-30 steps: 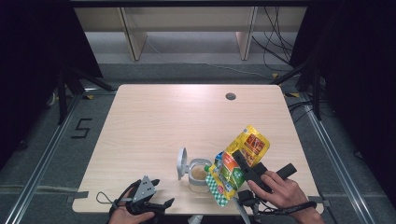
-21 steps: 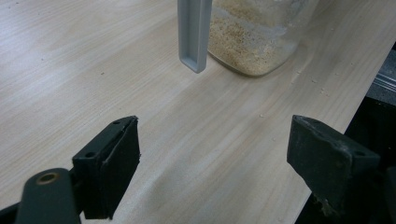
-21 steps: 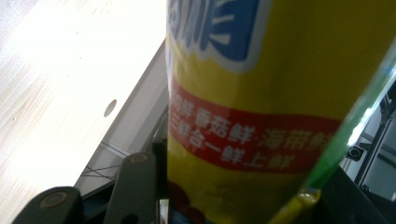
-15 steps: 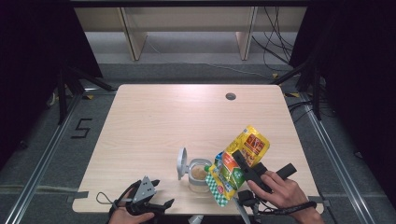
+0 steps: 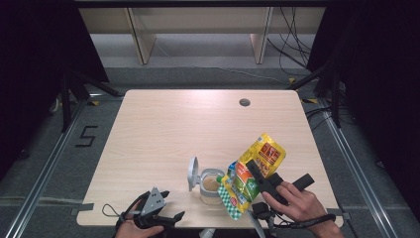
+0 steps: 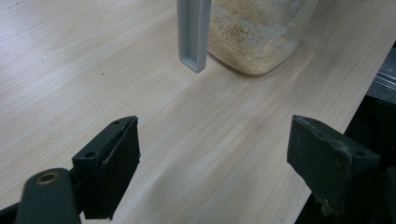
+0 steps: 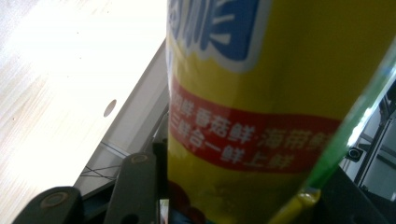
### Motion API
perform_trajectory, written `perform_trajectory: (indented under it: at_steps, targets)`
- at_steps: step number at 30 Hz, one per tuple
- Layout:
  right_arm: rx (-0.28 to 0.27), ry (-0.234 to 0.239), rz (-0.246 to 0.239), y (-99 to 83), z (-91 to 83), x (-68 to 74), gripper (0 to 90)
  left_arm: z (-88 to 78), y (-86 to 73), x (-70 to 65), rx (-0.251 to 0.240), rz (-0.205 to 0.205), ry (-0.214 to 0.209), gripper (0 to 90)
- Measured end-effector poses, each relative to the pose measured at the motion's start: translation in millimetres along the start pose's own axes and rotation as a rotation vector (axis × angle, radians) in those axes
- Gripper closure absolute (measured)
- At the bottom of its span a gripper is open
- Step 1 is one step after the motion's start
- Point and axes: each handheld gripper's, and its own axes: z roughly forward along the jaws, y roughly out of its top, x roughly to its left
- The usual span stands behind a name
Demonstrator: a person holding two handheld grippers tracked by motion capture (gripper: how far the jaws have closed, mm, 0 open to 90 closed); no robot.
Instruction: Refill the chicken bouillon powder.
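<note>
Right hand-held gripper clenched on the yellow seasoning pouch, tilted over the open jar at lower centre of the counter; left hand-held gripper released, lower left.

Jar top cropped; pouch print blurry, prob. partly unreadable.

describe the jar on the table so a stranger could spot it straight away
On the wooden table, look at the near edge, just left of the tilted yellow bag. The clear jar stands there holding beige granules, its grey flip lid standing open on its left.
</note>
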Motion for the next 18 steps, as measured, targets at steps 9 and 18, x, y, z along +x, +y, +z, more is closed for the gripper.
perform_trajectory:
  at_steps: [9, 18]
  targets:
    - [0.000, 0.004, -0.009, -0.2, 0.3, -0.4, 58.5, -1.1, -0.4, 0.7, 0.020, 0.020, -0.004, 16.7]
    - [-0.001, 0.004, -0.003, -0.6, 0.2, 0.0, 58.7, -1.1, 0.2, 1.5, 0.013, 0.019, 0.004, 16.8]
